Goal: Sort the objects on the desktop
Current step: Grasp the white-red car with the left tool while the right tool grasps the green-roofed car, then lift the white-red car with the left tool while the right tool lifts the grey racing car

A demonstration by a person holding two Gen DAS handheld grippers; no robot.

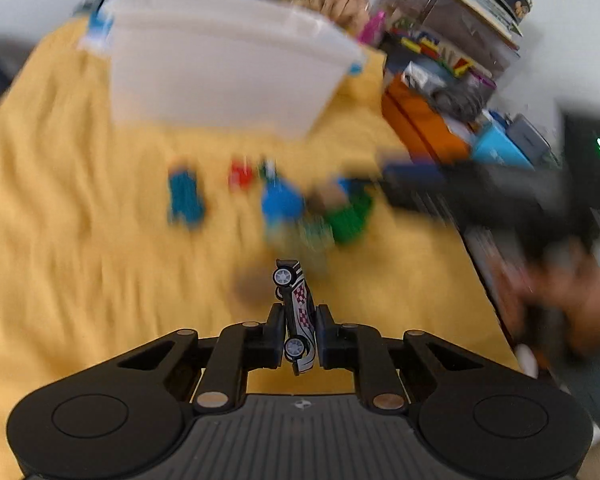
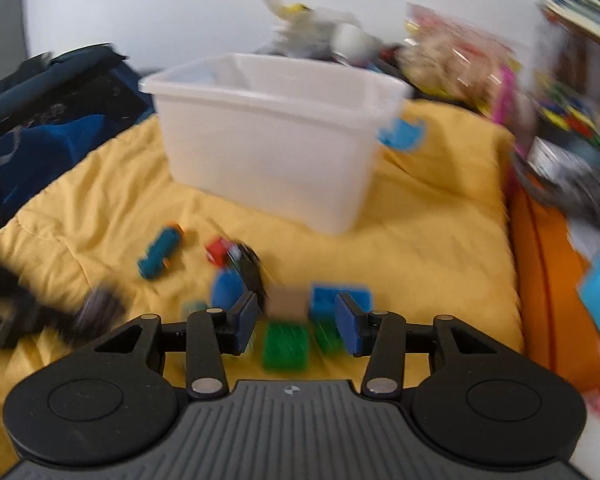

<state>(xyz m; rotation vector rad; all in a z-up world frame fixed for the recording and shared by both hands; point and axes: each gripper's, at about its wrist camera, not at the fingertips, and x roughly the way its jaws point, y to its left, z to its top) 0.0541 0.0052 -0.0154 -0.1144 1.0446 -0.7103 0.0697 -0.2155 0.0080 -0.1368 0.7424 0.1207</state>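
Note:
In the left wrist view my left gripper (image 1: 298, 326) is shut on a small silver toy car (image 1: 297, 312) with a red checkered pattern, held on its side above the yellow cloth (image 1: 80, 220). Beyond it lie blurred toys: a teal car (image 1: 185, 198), a red piece (image 1: 240, 174), a blue piece (image 1: 282, 202) and green blocks (image 1: 350, 216). In the right wrist view my right gripper (image 2: 296, 322) stands open above green blocks (image 2: 286, 346), a tan block (image 2: 288, 300) and a blue block (image 2: 340, 298). Nothing is pressed between its blue pads (image 2: 246, 322).
A translucent white bin (image 2: 268, 136) stands at the back of the yellow cloth, open at the top. Dark blue bags (image 2: 40, 120) lie at the left. Stacked boxes, books and an orange item (image 1: 420, 124) crowd the right edge. A person's hand (image 1: 572, 300) holds the other gripper at the right.

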